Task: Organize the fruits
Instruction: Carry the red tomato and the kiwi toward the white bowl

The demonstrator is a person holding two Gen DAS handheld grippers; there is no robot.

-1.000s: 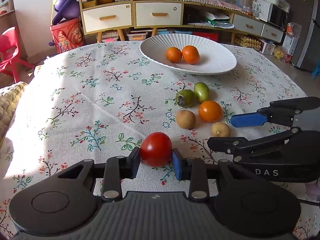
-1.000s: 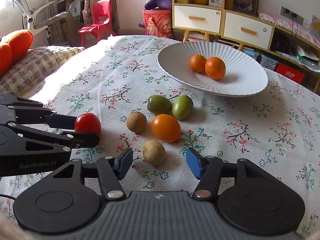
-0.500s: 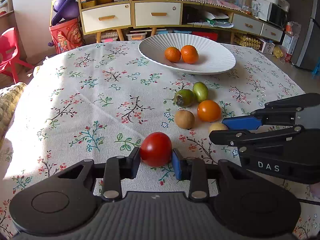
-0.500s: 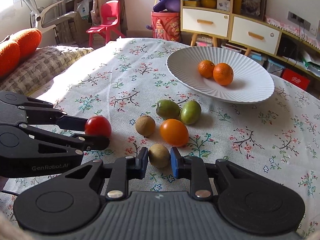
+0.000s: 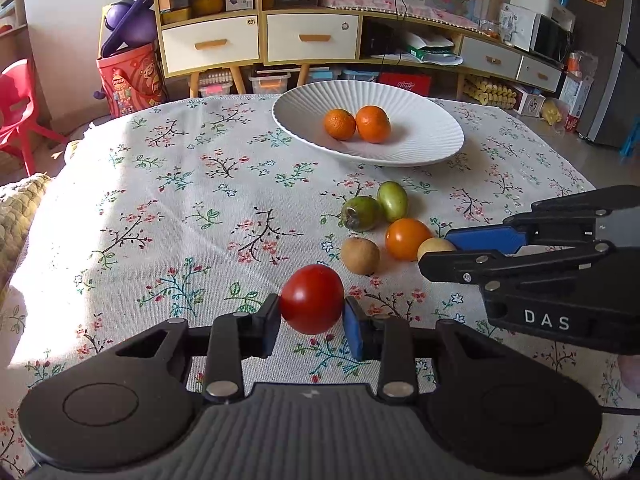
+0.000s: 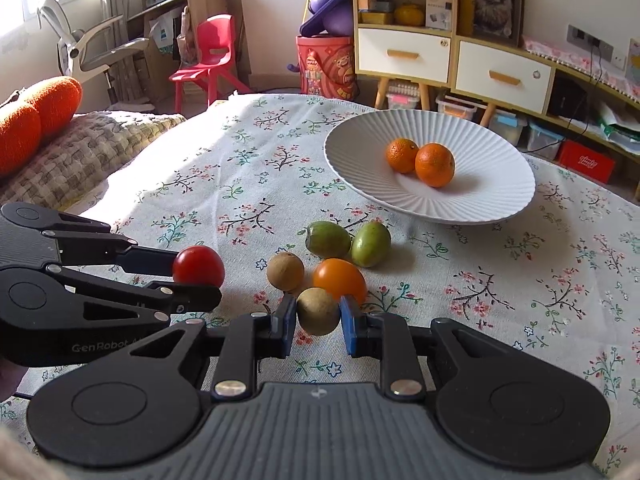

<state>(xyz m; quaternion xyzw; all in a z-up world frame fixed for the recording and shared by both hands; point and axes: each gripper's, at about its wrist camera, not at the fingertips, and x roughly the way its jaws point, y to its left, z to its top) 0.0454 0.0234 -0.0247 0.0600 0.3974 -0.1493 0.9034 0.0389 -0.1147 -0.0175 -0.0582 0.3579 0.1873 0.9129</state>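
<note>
**Both grippers loaded, and the trip to the plate is where it could slip**

The left gripper (image 5: 312,318) clamps a red tomato (image 5: 312,299) between its pads, low over the floral tablecloth (image 5: 192,184). The right gripper (image 6: 319,326) has its jaws closed on a small brown round fruit (image 6: 318,311), pads pressing its sides, just in front of the orange tomato-like fruit (image 6: 340,279), which sits right behind it, touching or nearly so.

Here's the risk: both fruits are round and smooth, pinched only at the sides, so a tilt or jolt on the lift could let either one roll out. The tomato looks soft, and a harder squeeze would bruise or split it. As the right gripper rises, its fingers could nudge the orange fruit, and that could knock the other brown fruit (image 6: 285,271) and the two green fruits (image 6: 348,240) rolling across the cloth.

The white ribbed plate (image 6: 472,208) waits farther back with two mandarins (image 6: 420,160) in it. A drop from too high could bounce off its sloped wall or knock into those mandarins. And with both grippers side by side, they could clash heading for the same plate.
</note>
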